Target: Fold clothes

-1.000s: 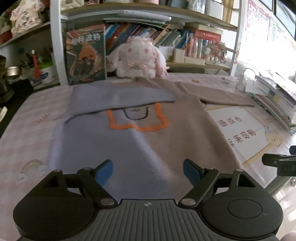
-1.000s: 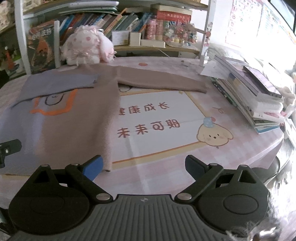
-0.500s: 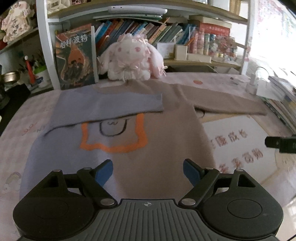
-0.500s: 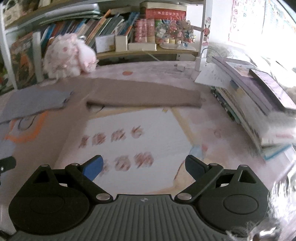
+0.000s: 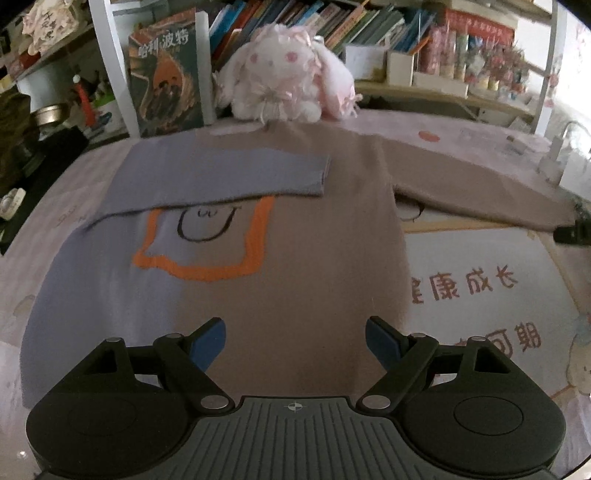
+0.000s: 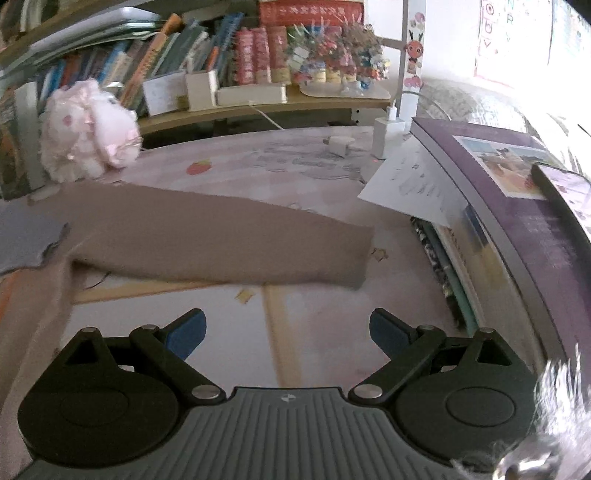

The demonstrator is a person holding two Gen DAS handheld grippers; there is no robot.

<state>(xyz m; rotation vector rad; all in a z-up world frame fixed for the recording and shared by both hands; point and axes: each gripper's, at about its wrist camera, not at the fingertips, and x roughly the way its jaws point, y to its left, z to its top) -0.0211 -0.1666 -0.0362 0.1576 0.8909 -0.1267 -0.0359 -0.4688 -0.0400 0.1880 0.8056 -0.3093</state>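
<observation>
A sweater, half lilac and half tan with an orange outline and a smiley face, lies flat on the table. Its lilac left sleeve is folded across the chest. Its tan right sleeve stretches out flat to the right, cuff near the book stack. My left gripper is open and empty above the sweater's lower hem. My right gripper is open and empty just in front of the tan sleeve; its tip shows in the left wrist view.
A pink plush rabbit sits at the sweater's collar against a bookshelf. A stack of books stands on the right. A white charger and loose paper lie behind the sleeve. A printed mat covers the table.
Both grippers have moved forward, away from the table's front edge. The right gripper has swung right and closed in on the tan sleeve. Both stay open.
</observation>
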